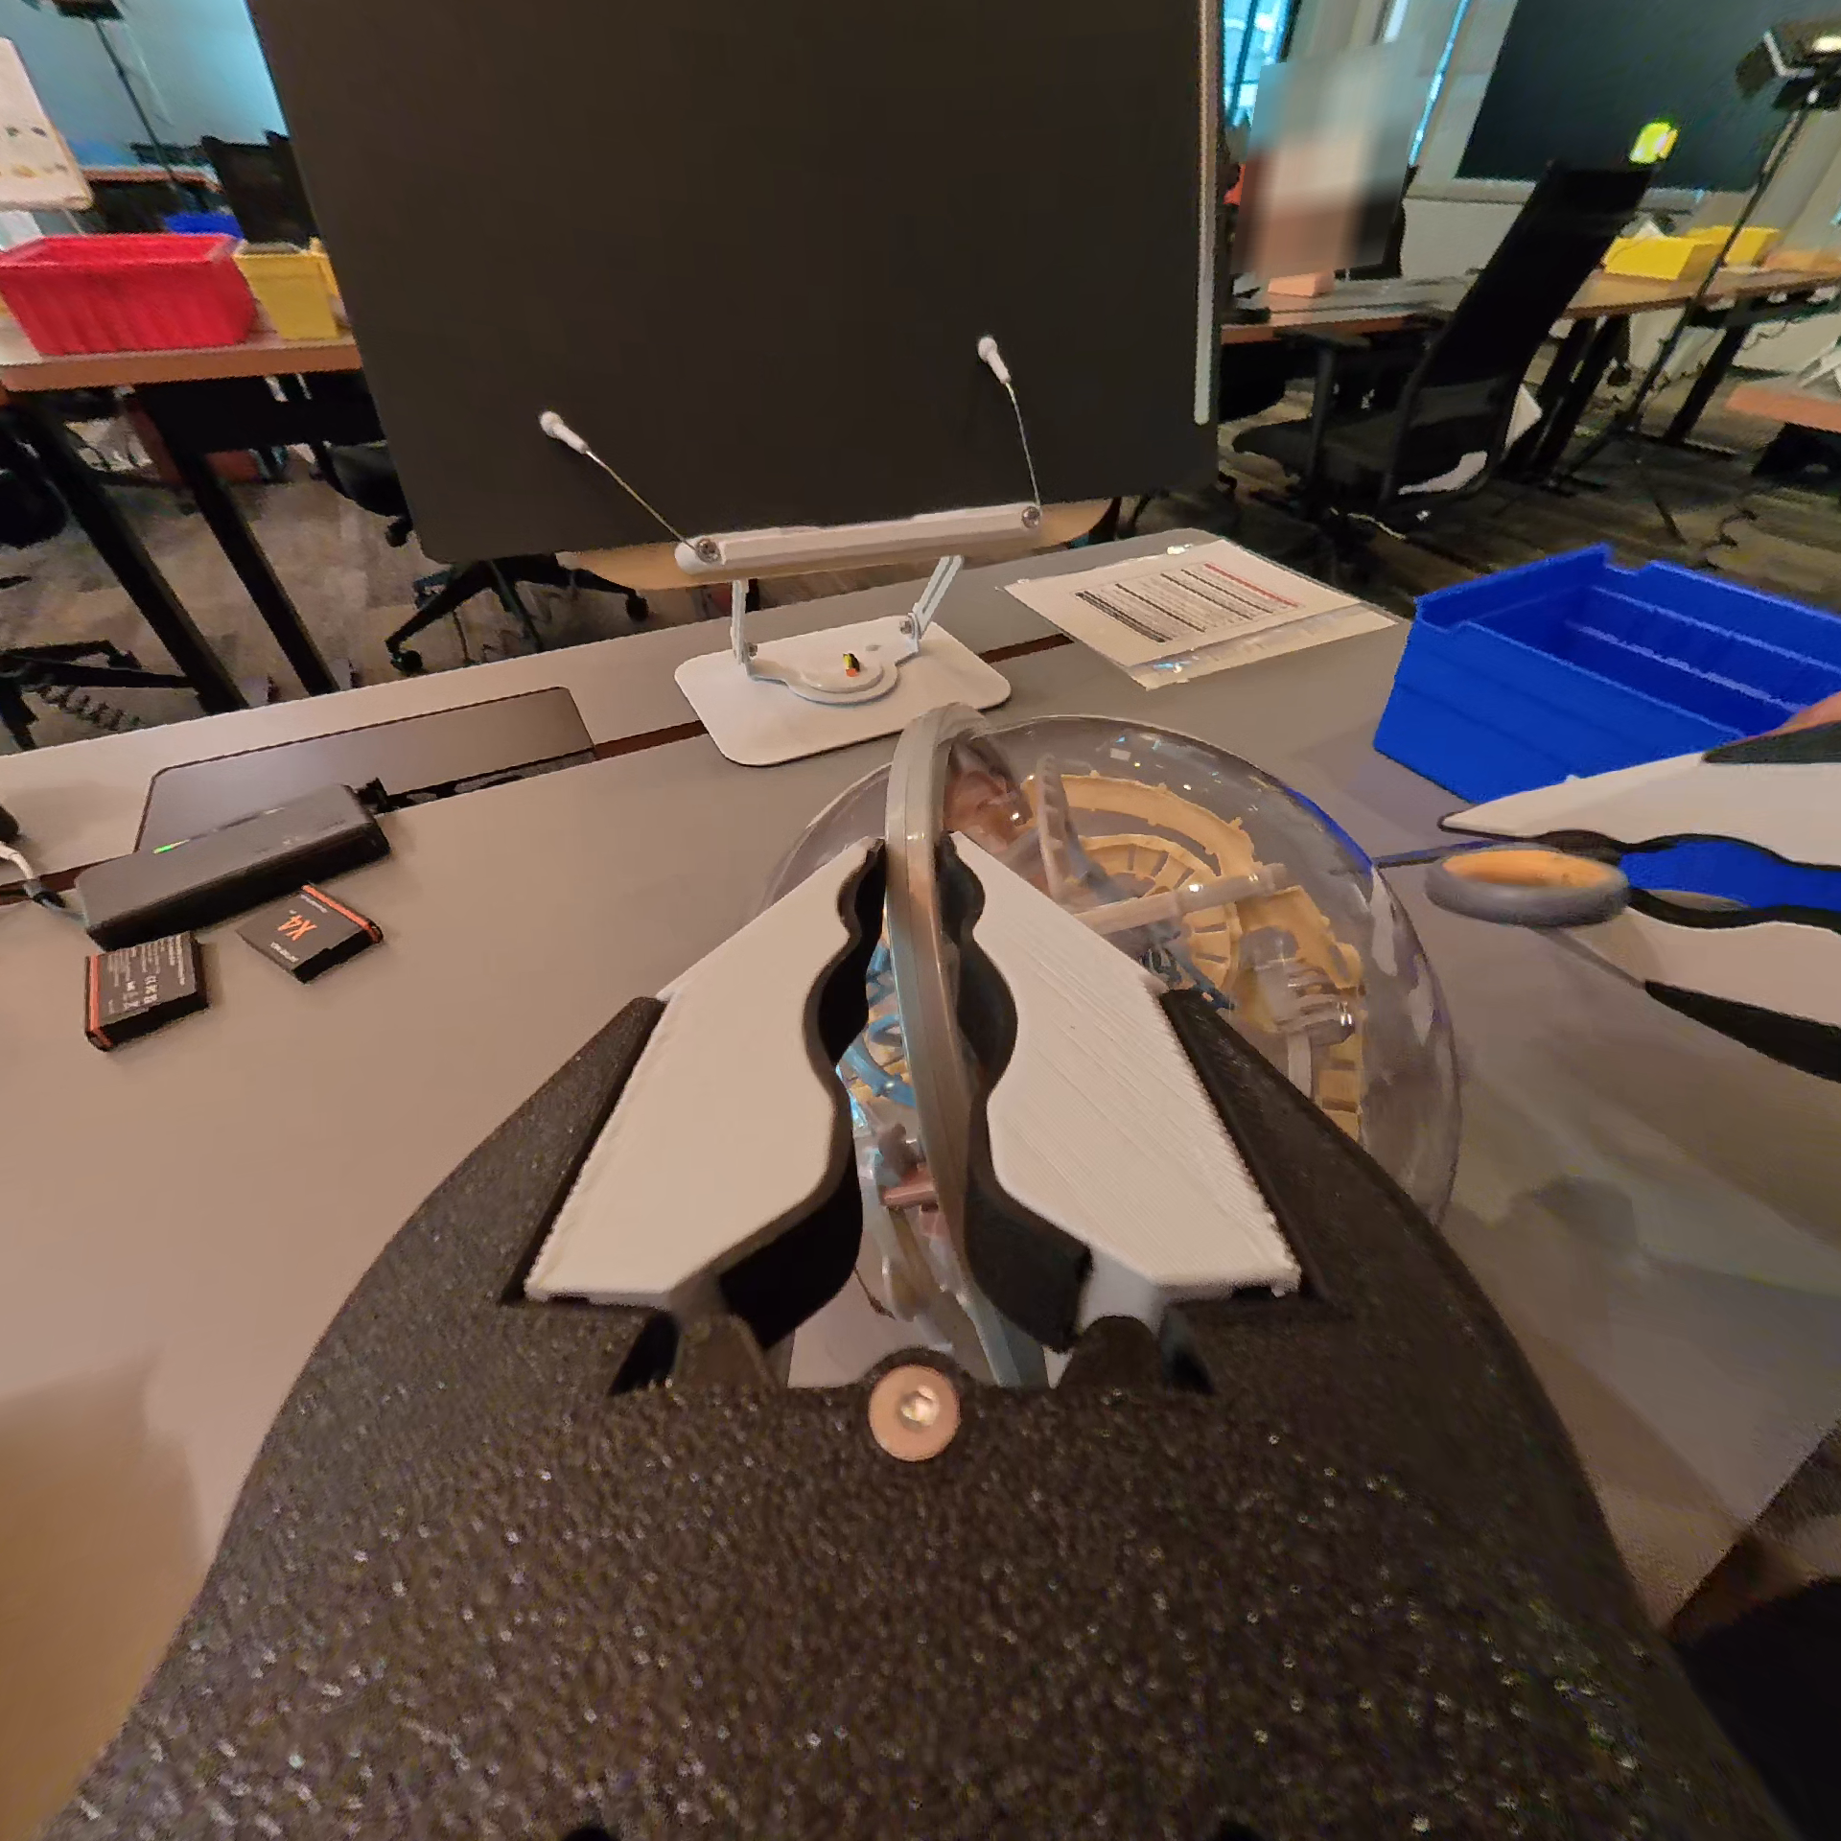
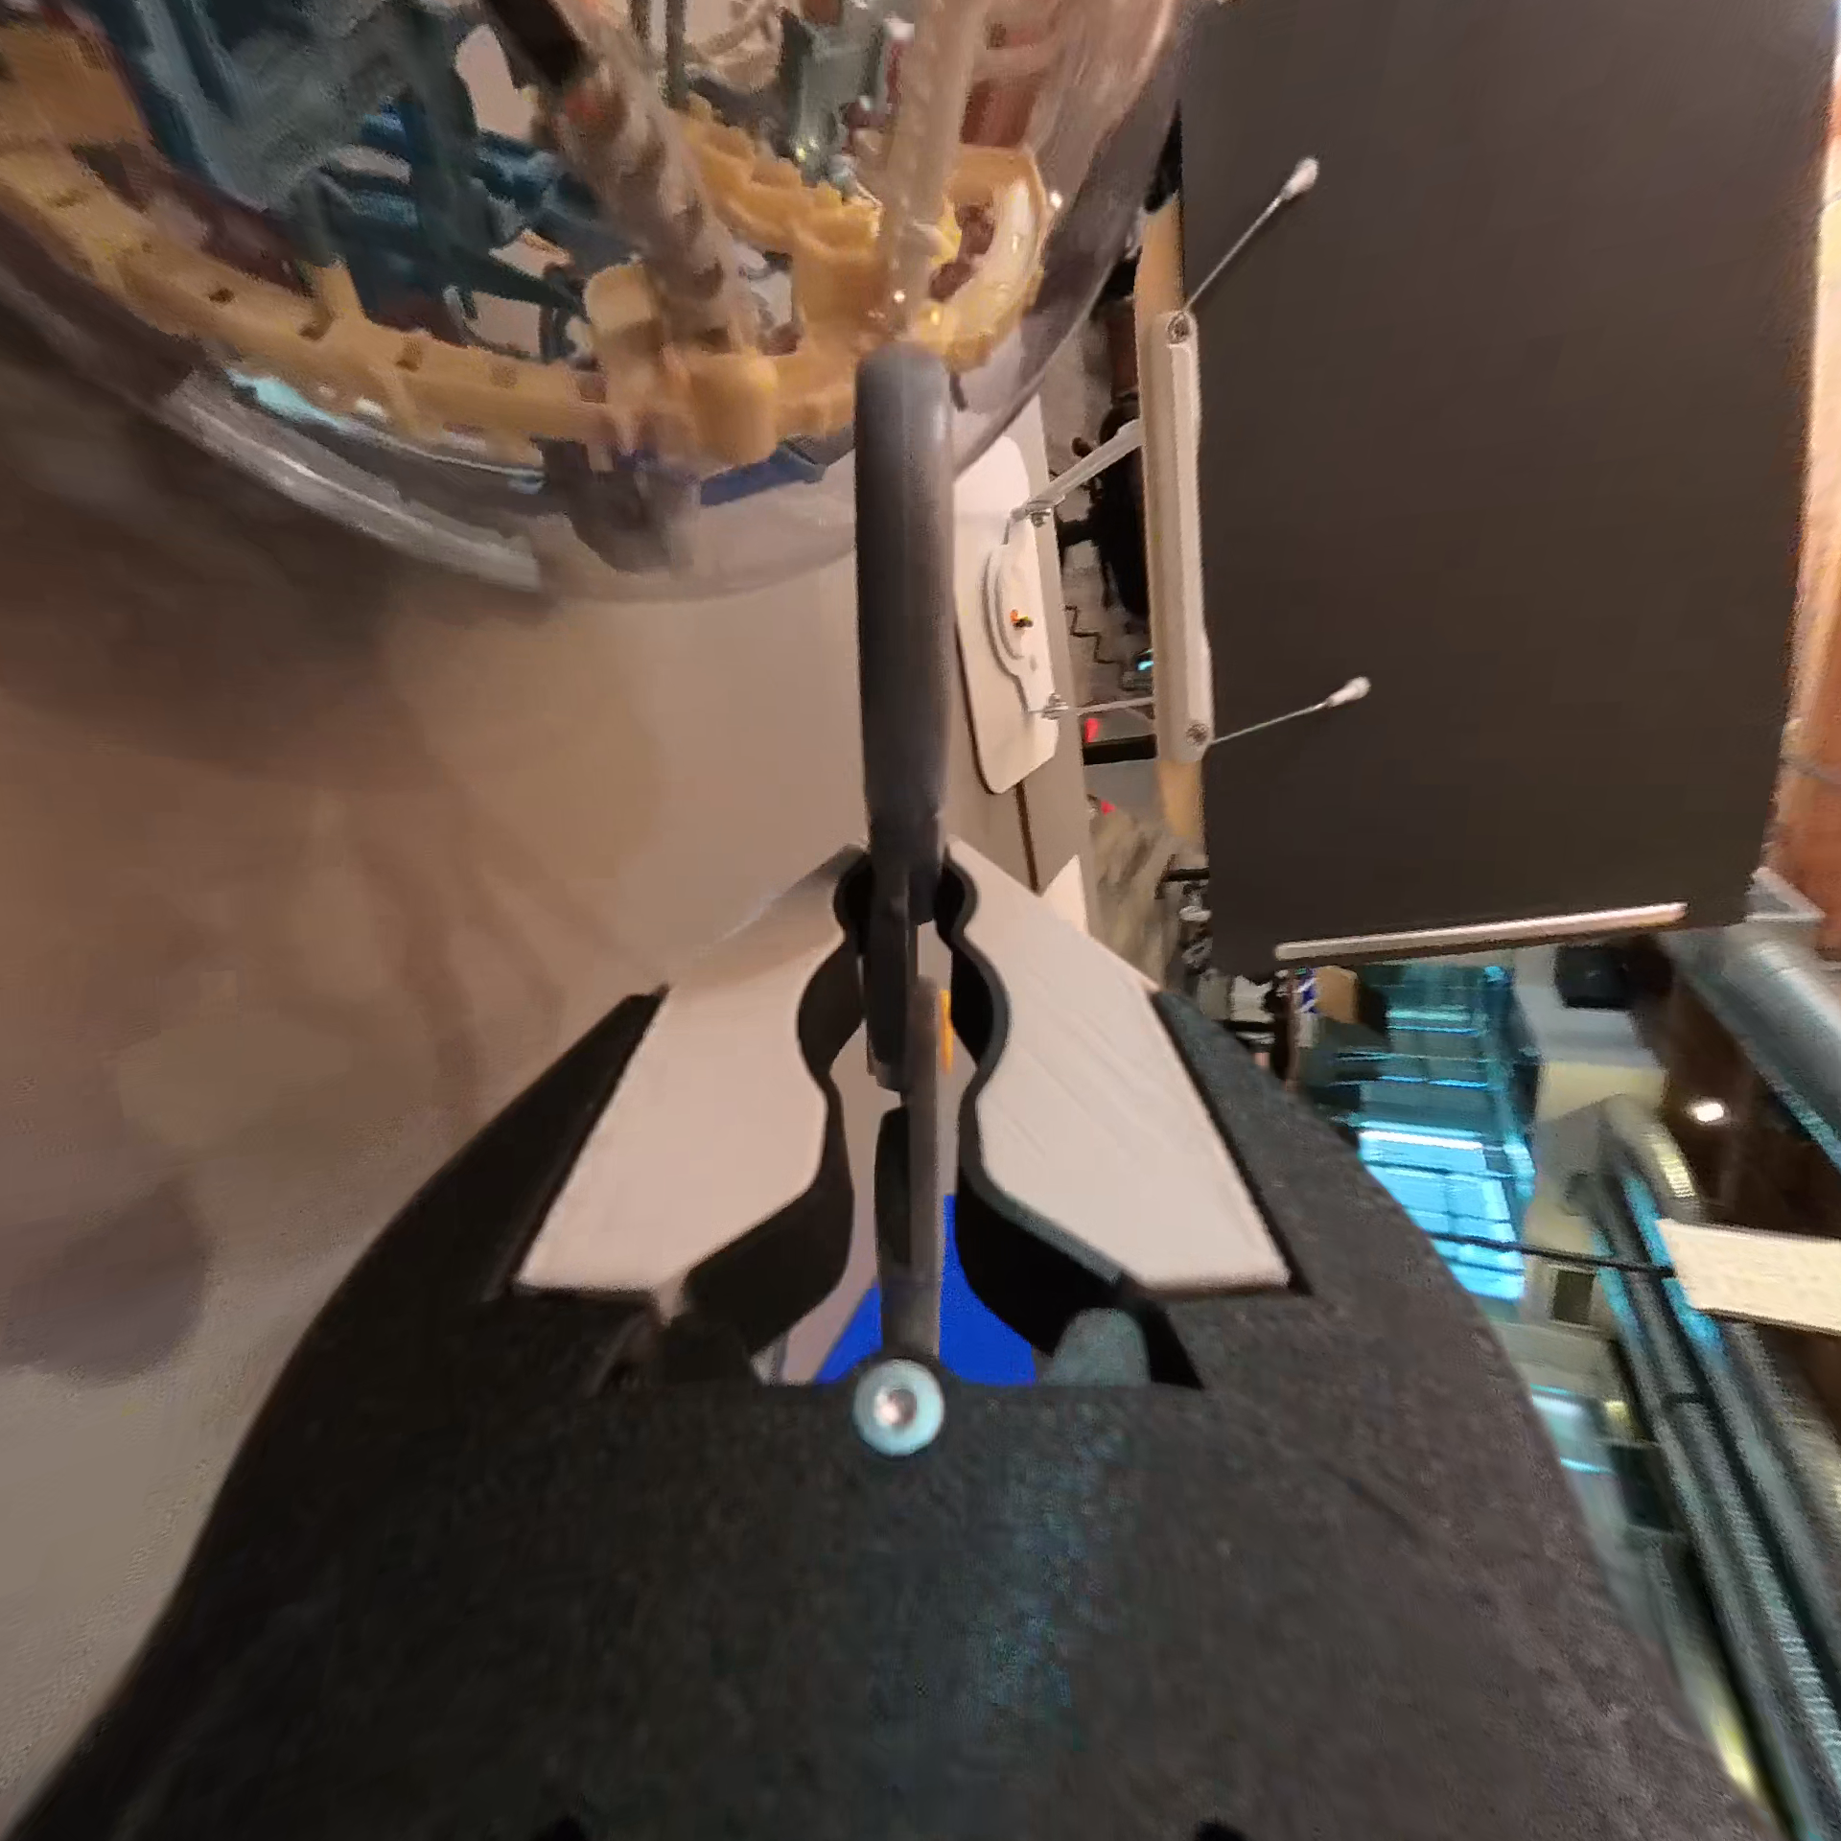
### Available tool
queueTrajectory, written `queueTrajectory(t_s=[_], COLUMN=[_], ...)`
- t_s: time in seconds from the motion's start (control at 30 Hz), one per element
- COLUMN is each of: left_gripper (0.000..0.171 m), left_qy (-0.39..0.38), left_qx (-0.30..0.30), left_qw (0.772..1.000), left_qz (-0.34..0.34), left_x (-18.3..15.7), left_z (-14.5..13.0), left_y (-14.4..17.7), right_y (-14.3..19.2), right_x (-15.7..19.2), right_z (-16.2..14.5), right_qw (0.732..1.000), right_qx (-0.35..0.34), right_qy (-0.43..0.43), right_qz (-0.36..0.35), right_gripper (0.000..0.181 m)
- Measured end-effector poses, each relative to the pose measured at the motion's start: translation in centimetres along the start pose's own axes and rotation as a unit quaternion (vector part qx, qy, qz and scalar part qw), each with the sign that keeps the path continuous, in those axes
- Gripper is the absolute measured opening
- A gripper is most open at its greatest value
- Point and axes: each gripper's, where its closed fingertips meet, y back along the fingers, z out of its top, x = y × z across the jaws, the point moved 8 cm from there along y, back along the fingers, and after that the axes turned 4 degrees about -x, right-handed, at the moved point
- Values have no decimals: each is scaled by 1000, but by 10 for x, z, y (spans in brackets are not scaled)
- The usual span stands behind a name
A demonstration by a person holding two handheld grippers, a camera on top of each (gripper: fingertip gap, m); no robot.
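My left gripper (image 1: 912,847) is shut on the grey rim band (image 1: 921,956) of a clear plastic maze ball (image 1: 1195,936) with tan and blue tracks inside. The ball is just over the grey table (image 1: 398,1146); I cannot tell whether it rests on it. My right gripper (image 2: 902,867) is shut on a small grey ring (image 2: 902,598) with an orange inner face, seen edge-on. The ring's far end is right against the ball (image 2: 448,249). In the left wrist view the right gripper (image 1: 1594,887) holds the ring (image 1: 1524,882) level, just right of the ball.
A black board (image 1: 757,249) stands on a white stand (image 1: 847,687) behind the ball. A blue bin (image 1: 1614,657) is at the right, a sheet in a plastic sleeve (image 1: 1195,608) beside it. A black power bank (image 1: 234,867) and two small batteries (image 1: 149,986) lie at the left.
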Motion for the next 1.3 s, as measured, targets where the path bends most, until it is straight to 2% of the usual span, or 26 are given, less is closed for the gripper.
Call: queueTrajectory(t_s=[0.17, 0.37, 0.87, 1.17, 1.3], left_gripper=[9, 9, 9, 9, 8], left_qy=[1, 1, 8, 18, 11], left_qx=[-29, -39, -69, -72, -70], left_qw=[999, 998, 996, 996, 997], left_qz=[30, 39, 59, 46, 40], left_x=[-2, -3, -4, -4, -2], left_z=[-5, -8, -15, -14, -14], left_y=[3, 5, 14, 12, 11], right_y=[9, 15, 23, 16, 14], right_x=[-1, 3, 6, -14, -25], right_z=[12, 17, 20, 19, 18], right_qw=[995, 989, 984, 955, 938], right_qx=[2, -5, -22, -40, -69], right_qy=[99, 145, 179, 287, 327], right_qz=[-24, -6, 13, 58, 94], right_gripper=[9, 9, 9, 8, 7])
